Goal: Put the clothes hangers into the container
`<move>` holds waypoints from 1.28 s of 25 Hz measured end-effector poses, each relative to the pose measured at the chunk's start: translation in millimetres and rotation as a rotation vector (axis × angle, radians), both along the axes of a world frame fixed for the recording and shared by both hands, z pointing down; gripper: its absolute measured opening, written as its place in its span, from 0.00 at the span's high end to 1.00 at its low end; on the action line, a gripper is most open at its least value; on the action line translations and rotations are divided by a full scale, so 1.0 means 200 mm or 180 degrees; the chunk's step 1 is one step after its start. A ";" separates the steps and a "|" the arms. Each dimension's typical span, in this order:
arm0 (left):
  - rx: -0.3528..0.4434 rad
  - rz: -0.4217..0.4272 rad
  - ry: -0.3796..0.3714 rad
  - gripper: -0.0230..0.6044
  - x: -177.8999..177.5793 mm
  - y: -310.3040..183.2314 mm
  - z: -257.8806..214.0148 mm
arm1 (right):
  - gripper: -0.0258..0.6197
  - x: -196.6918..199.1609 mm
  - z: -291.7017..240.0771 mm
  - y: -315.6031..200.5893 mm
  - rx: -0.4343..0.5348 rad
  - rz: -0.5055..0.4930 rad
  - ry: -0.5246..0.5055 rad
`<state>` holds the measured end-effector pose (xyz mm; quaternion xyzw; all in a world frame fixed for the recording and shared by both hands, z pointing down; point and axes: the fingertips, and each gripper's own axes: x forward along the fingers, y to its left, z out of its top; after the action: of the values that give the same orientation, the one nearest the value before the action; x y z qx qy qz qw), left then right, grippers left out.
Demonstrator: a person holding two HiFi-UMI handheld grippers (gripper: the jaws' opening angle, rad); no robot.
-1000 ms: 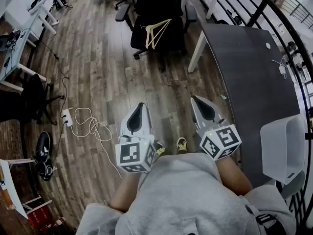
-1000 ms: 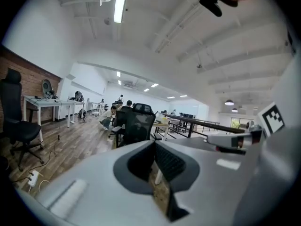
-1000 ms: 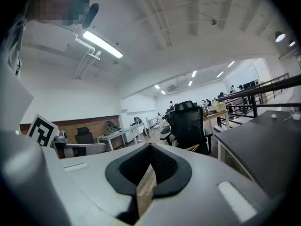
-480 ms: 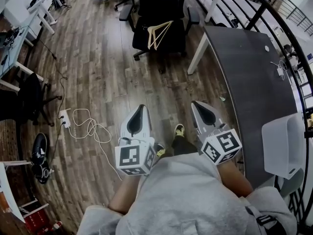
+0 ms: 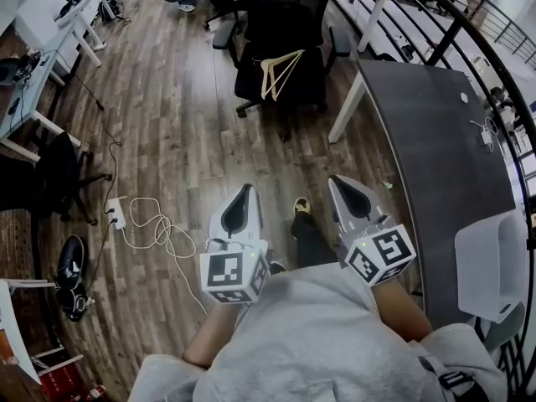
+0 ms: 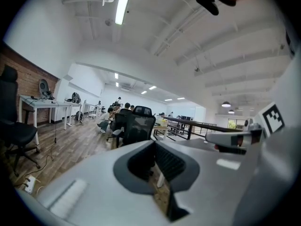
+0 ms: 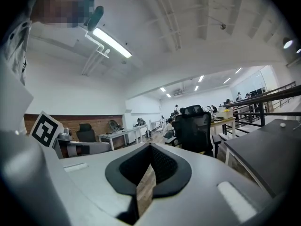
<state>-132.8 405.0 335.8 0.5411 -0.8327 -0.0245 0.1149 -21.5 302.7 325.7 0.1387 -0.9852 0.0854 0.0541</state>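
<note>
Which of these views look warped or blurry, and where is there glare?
Head view: fisheye curves the dark table, otherwise sharp. Left gripper view: black vignette corners, light strip blown out. Right gripper view: same vignette, glaring tube light.

An open-plan office. Wood floor (image 5: 167,132), a dark desk (image 5: 435,149) on the right and white desks (image 5: 33,99) on the left. A black swivel chair (image 5: 280,65), a power strip (image 5: 116,213) trailing cable, ceiling strip lights (image 6: 123,4), and people (image 6: 113,113) seated far off.
</note>
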 end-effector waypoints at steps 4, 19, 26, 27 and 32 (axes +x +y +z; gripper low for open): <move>-0.0039 -0.0039 -0.0007 0.95 -0.08 -0.11 0.01 | 0.97 -0.10 0.00 -0.13 -0.0008 -0.0023 -0.0031; -0.0225 -0.0094 0.0080 0.95 -0.51 -0.90 0.11 | 0.97 -0.55 0.08 -0.90 -0.0123 0.0090 -0.0018; -0.0332 -0.0079 0.0103 0.95 -0.60 -1.25 0.12 | 0.97 -0.66 0.09 -1.24 -0.0262 0.0093 -0.0023; -0.0351 -0.0084 0.0102 0.95 -0.61 -1.29 0.12 | 0.97 -0.67 0.09 -1.28 -0.0273 0.0097 -0.0031; -0.0413 -0.0106 0.0044 0.95 -0.65 -1.48 0.12 | 0.97 -0.71 0.09 -1.49 -0.0334 0.0118 -0.0105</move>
<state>-262.5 108.4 359.3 0.5184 -0.8406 0.0239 0.1551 -163.1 5.4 344.6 0.1524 -0.9774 0.1402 0.0435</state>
